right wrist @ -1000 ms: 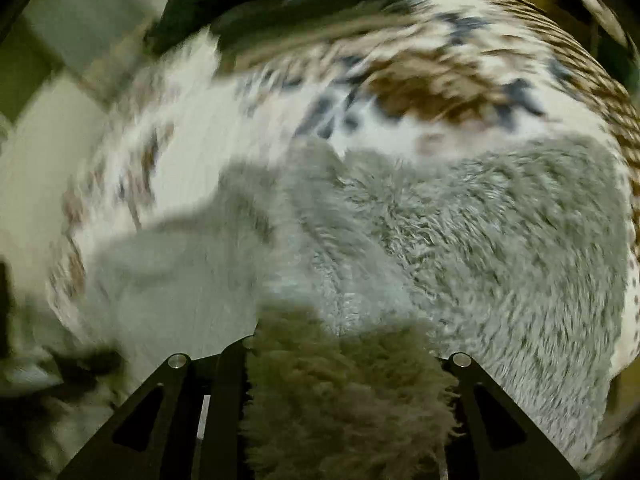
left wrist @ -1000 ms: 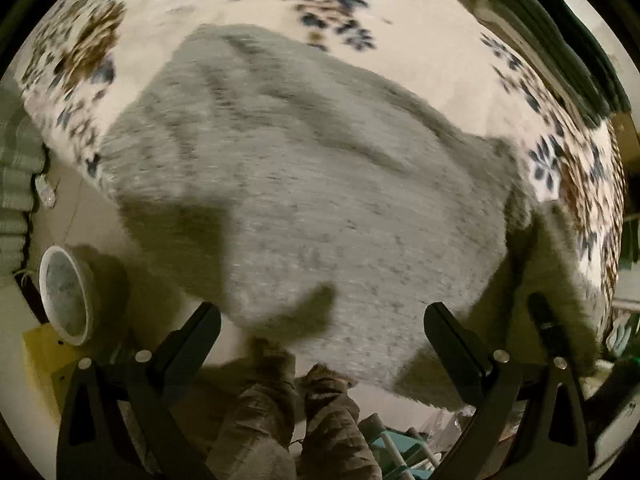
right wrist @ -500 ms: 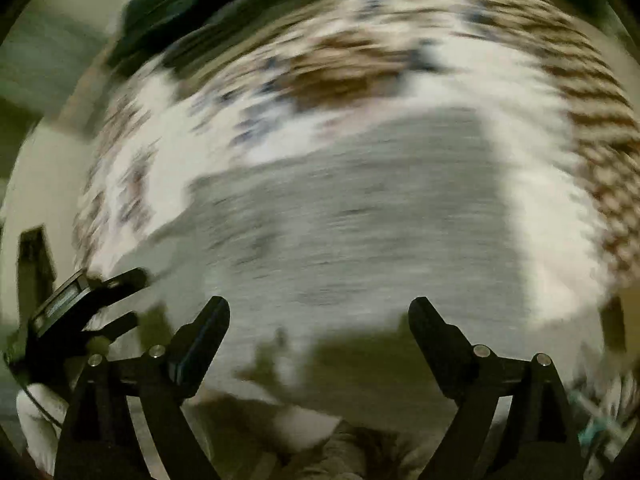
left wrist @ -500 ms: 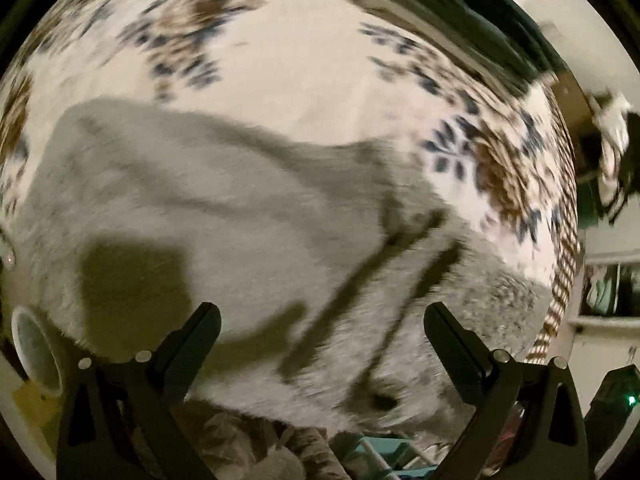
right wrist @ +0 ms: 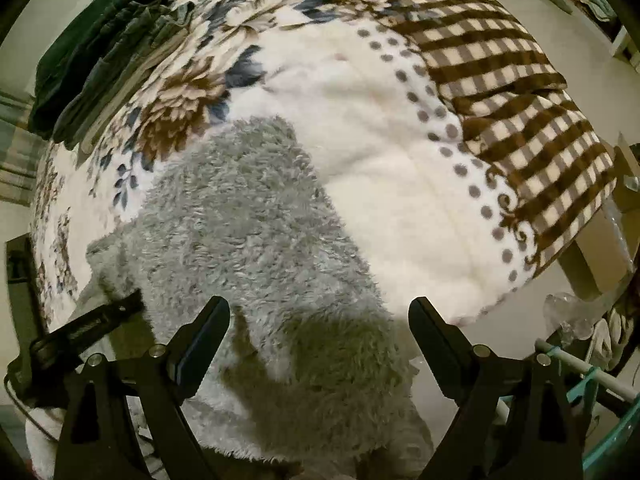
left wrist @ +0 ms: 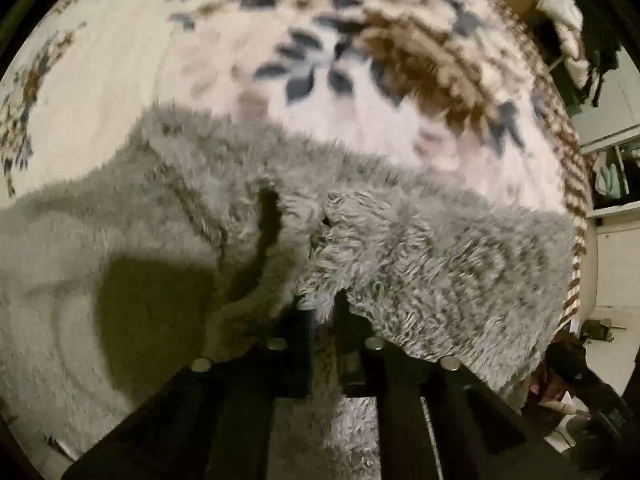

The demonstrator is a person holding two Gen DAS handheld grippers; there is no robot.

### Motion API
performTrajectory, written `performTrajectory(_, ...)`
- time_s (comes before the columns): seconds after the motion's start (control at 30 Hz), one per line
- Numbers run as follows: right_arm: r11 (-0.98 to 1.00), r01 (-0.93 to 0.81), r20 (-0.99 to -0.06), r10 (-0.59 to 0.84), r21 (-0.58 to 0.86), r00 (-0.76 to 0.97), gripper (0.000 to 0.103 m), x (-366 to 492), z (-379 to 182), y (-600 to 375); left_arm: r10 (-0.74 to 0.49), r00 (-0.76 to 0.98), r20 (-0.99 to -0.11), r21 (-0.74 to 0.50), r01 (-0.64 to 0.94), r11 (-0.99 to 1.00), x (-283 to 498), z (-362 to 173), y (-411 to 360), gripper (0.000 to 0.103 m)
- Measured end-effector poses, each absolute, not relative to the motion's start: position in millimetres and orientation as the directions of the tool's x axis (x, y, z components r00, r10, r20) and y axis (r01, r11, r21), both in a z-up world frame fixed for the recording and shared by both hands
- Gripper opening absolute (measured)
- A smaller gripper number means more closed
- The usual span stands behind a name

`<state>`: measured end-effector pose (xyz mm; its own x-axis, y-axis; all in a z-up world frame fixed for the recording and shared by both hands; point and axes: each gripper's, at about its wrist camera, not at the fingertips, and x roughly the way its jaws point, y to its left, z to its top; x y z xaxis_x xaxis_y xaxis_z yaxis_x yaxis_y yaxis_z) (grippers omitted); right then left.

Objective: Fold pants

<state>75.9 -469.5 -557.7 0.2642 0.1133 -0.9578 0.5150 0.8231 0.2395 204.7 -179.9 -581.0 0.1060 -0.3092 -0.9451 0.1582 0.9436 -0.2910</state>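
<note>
The pants (right wrist: 256,240) lie on the blanket (right wrist: 392,168), spreading ahead of the right gripper (right wrist: 318,340) and running back beneath and between its parted fingers. A fold of the pants (left wrist: 400,248) sits between the closed fingers of the left gripper (left wrist: 324,320), with blanket (left wrist: 280,80) beyond it. Ahead and left of the right gripper, folded clothes (right wrist: 100,52) rest at the blanket's far edge; the left gripper (right wrist: 84,324) shows at its left.

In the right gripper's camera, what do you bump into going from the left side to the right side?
Dark green folded clothes → fluffy grey pants → white part of the flowered blanket → brown checked blanket.
</note>
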Motion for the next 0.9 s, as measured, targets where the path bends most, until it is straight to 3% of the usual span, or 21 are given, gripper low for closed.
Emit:
performTrajectory(0.23,0.810,0.538,-0.961,0.110,0.234,0.253,0.093,70,-562,-479,-0.359,0.191,-0.914,-0.348,0.089,0.933,203,-541,-128,0.004)
performTrajectory(0.43,0.819,0.524,-0.963,0.120,0.233,0.240,0.093,73,-562,-476,-0.335,0.173,-0.926,-0.339,0.007,0.941,208,-555,-103,0.004)
performTrajectory(0.5,0.825,0.516,-0.965,0.125,0.231,0.233,0.093,75,-563,-472,-0.367,0.142,-0.919,-0.371,-0.005,0.928,212,-563,-106,0.006)
performTrajectory(0.57,0.827,0.510,-0.964,0.138,0.237,0.226,0.093,79,-564,-469,-0.469,0.122,-0.875,-0.479,-0.078,0.874,214,-566,-96,0.009)
performTrajectory(0.63,0.833,0.499,-0.964,0.144,0.240,0.224,0.093,80,-563,-466,-0.525,0.136,-0.840,-0.541,-0.130,0.831,213,-559,-86,0.027)
performTrajectory(0.67,0.837,0.492,-0.964,0.143,0.238,0.222,0.093,81,-563,-465,-0.554,0.172,-0.814,-0.577,-0.143,0.804,211,-551,-79,0.031)
performTrajectory(0.73,0.844,0.485,-0.966,0.138,0.230,0.217,0.093,81,-562,-464,-0.569,0.232,-0.789,-0.606,-0.140,0.783,207,-537,-68,0.059)
performTrajectory(0.77,0.845,0.485,-0.967,0.138,0.227,0.213,0.093,81,-562,-464,-0.571,0.246,-0.784,-0.611,-0.135,0.780,206,-534,-65,0.066)
performTrajectory(0.9,0.836,0.495,-0.967,0.154,0.237,0.204,0.093,81,-566,-465,-0.562,0.184,-0.806,-0.585,-0.102,0.805,202,-547,-68,0.069)
